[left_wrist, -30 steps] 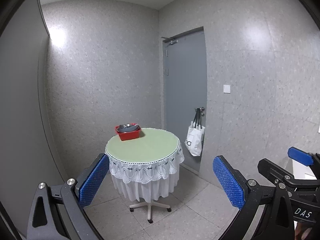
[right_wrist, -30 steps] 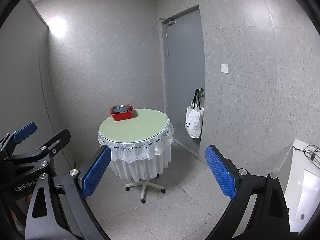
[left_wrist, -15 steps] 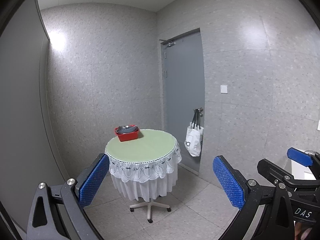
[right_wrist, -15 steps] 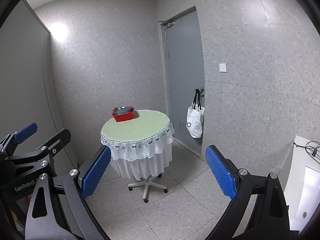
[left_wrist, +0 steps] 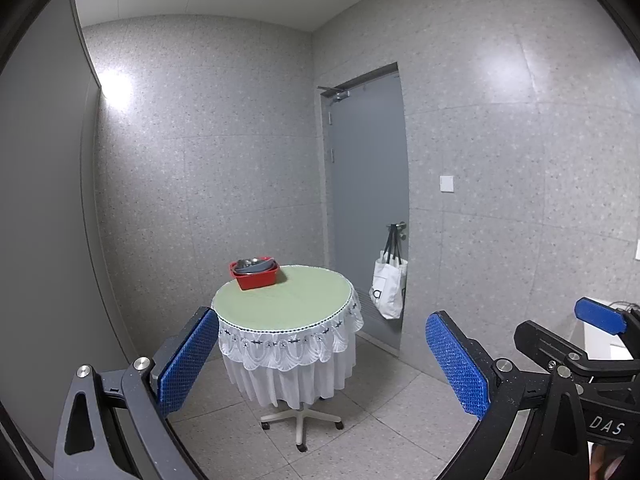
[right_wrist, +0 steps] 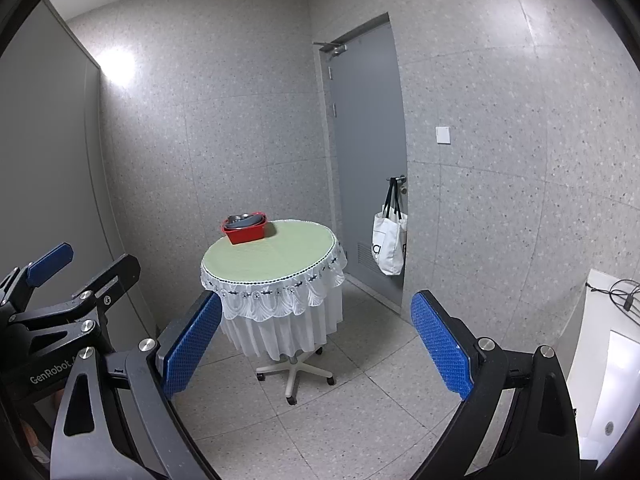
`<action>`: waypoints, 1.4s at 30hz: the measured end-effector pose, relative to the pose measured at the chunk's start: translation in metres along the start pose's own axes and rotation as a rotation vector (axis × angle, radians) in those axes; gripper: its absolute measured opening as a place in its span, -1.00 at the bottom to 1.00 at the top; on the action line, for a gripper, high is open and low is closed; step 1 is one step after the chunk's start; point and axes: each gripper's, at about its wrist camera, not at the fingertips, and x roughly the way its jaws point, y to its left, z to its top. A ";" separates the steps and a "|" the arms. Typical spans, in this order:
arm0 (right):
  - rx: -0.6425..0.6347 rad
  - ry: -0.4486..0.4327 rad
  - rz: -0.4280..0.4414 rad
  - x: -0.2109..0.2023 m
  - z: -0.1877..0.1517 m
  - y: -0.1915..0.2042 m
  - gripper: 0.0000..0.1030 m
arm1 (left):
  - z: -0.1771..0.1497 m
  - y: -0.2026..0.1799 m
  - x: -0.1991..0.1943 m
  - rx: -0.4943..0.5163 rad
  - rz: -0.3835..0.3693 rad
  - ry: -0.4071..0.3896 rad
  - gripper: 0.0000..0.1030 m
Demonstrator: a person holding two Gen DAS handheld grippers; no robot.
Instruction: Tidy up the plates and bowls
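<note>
Dishes (left_wrist: 253,265) in red basin (left_wrist: 256,279) — indistinct; left gripper (left_wrist: 320,356), right gripper (right_wrist: 316,344) spread, empty.

A red rectangular basin (left_wrist: 255,275) stands upright at the far left edge of a round table (left_wrist: 288,300), the tabletop pale green with a white lace skirt. Grey bowls and plates (left_wrist: 256,265) are stacked inside it, rims showing just above the red wall; their number cannot be told from this distance.
</note>
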 end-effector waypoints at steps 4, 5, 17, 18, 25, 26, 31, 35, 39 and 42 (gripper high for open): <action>0.001 0.000 -0.001 0.000 -0.001 -0.001 0.89 | 0.000 0.000 0.002 -0.002 -0.001 0.002 0.99; 0.001 0.001 0.000 0.000 -0.001 -0.001 0.89 | 0.000 0.005 0.004 -0.002 -0.003 0.002 0.99; 0.002 0.003 0.000 0.000 -0.001 -0.003 0.89 | -0.002 0.016 0.008 0.001 -0.005 -0.001 0.99; 0.002 0.003 0.000 0.001 -0.001 -0.003 0.89 | -0.002 0.017 0.009 0.001 -0.006 -0.001 0.99; 0.003 0.003 0.004 0.000 0.000 -0.003 0.89 | -0.005 0.022 0.009 0.002 -0.005 -0.005 0.99; 0.002 0.003 0.004 0.000 0.000 -0.003 0.89 | -0.005 0.023 0.010 0.002 -0.005 -0.005 0.99; 0.002 0.001 0.006 0.000 0.001 -0.003 0.89 | -0.007 0.027 0.011 0.003 -0.006 -0.009 0.99; 0.002 0.001 0.007 0.001 0.002 -0.003 0.89 | -0.009 0.029 0.011 0.005 -0.005 -0.010 0.99; 0.004 0.001 0.009 0.002 0.002 -0.004 0.89 | -0.010 0.029 0.009 0.006 -0.005 -0.014 0.99; 0.004 -0.001 0.008 0.002 0.002 -0.005 0.89 | -0.011 0.031 0.010 0.007 -0.005 -0.016 0.99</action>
